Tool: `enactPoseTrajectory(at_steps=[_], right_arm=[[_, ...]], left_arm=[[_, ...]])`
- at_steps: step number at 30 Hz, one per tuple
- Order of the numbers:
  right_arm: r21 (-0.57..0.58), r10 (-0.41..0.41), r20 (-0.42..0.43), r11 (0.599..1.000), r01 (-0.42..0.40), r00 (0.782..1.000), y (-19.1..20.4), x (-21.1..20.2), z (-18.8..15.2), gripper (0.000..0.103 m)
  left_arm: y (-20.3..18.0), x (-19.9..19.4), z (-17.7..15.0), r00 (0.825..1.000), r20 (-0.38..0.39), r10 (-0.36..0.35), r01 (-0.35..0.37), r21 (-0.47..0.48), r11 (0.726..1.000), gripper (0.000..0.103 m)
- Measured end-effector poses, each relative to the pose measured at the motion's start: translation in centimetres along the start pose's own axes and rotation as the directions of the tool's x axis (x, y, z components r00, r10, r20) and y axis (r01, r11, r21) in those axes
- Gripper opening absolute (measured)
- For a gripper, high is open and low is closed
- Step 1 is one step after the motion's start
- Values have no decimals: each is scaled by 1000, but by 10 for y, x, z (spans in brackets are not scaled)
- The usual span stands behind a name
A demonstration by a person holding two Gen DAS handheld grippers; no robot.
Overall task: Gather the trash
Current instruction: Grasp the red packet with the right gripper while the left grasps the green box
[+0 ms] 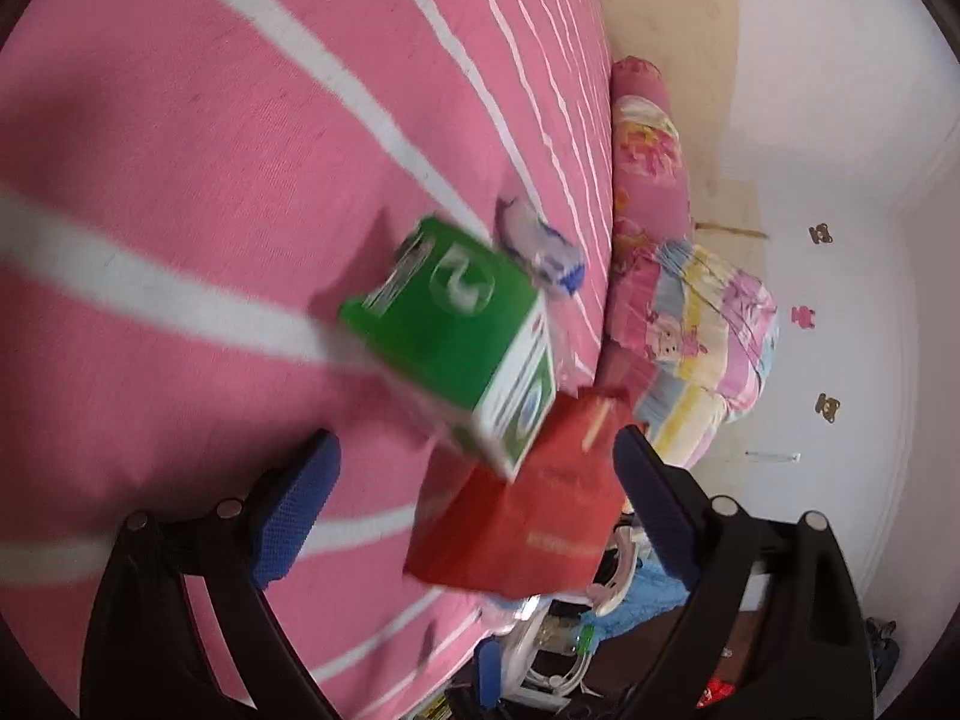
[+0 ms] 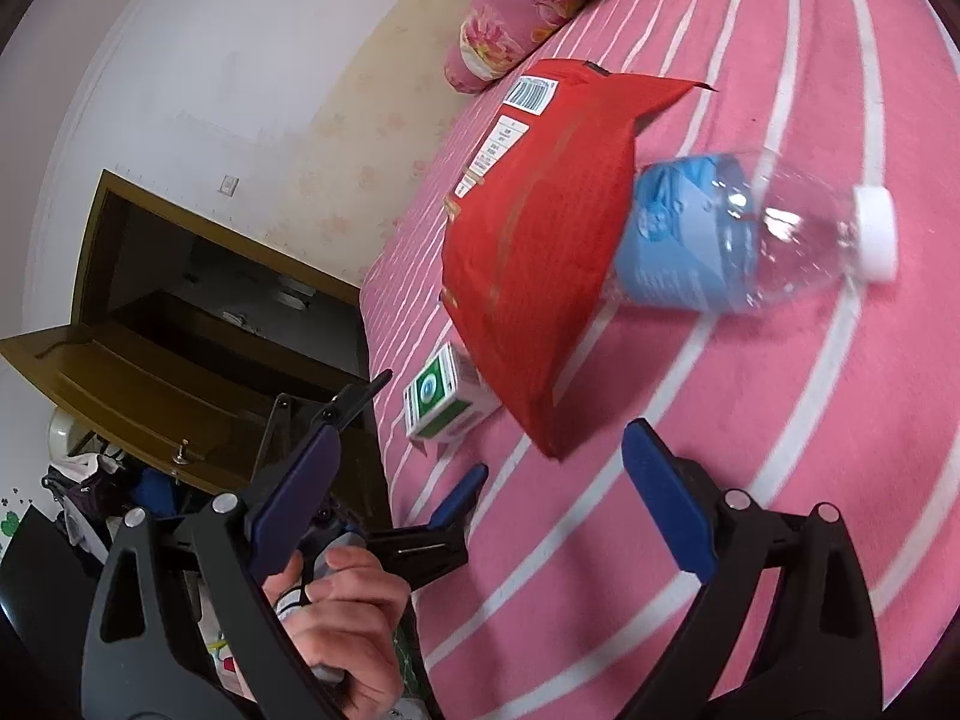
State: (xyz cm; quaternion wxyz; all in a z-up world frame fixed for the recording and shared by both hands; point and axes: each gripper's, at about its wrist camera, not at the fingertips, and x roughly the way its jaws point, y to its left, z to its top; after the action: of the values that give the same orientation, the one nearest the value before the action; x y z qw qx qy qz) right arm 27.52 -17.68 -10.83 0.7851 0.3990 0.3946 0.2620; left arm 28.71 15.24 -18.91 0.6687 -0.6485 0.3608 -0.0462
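Observation:
A green and white carton [image 1: 456, 336] lies on the pink striped bed [image 1: 180, 180], blurred in the left wrist view. My left gripper [image 1: 477, 450] is open, its tips just short of the carton's near corner. A red paper bag [image 1: 528, 516] rests right of the carton, partly between the fingers. A clear bottle [image 2: 720, 234] with a blue label and white cap lies on its side, its base hidden behind the red bag [image 2: 540, 228]. My right gripper [image 2: 480, 438] hangs open above the bed, short of the bag and the carton [image 2: 438, 402], holding nothing.
Folded floral quilts [image 1: 690, 312] and a pillow [image 2: 498, 42] lie at the bed's far end by the wall. A wooden door [image 2: 150, 372] stands open beside the bed. Clutter [image 1: 570, 630] lies on the floor past the bed's edge. A hand [image 2: 342, 612] holds the left gripper.

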Motion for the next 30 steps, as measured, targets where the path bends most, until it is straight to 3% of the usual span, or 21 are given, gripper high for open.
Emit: enactPoseTrajectory(at_steps=[17, 19, 20, 22, 23, 25, 30], right_arm=[[127, 39, 23, 991, -41, 999, -25, 41, 31, 94], [116, 35, 19, 993, -37, 999, -24, 41, 31, 84], [113, 37, 12, 993, -38, 999, -24, 40, 32, 78], [119, 39, -17, 992, -37, 999, -26, 43, 29, 55], [126, 39, -21, 991, -36, 999, -28, 43, 29, 50], [136, 39, -27, 990, -35, 999, -31, 43, 29, 26], [74, 47, -25, 996, -45, 999, -22, 37, 28, 13]], left_arm=[[-19, 22, 17, 996, 63, 69, -75, 98, 992, 88], [-22, 25, 17, 995, 66, 80, -87, 113, 990, 84], [-22, 24, 17, 992, 73, 99, -108, 122, 987, 74], [-18, 24, 19, 990, 78, 121, -130, 114, 985, 58], [-14, 22, 21, 992, 74, 106, -113, 103, 988, 55], [-13, 23, 23, 992, 66, 103, -110, 105, 988, 53], [-8, 15, 24, 995, 65, 77, -82, 76, 994, 46]])
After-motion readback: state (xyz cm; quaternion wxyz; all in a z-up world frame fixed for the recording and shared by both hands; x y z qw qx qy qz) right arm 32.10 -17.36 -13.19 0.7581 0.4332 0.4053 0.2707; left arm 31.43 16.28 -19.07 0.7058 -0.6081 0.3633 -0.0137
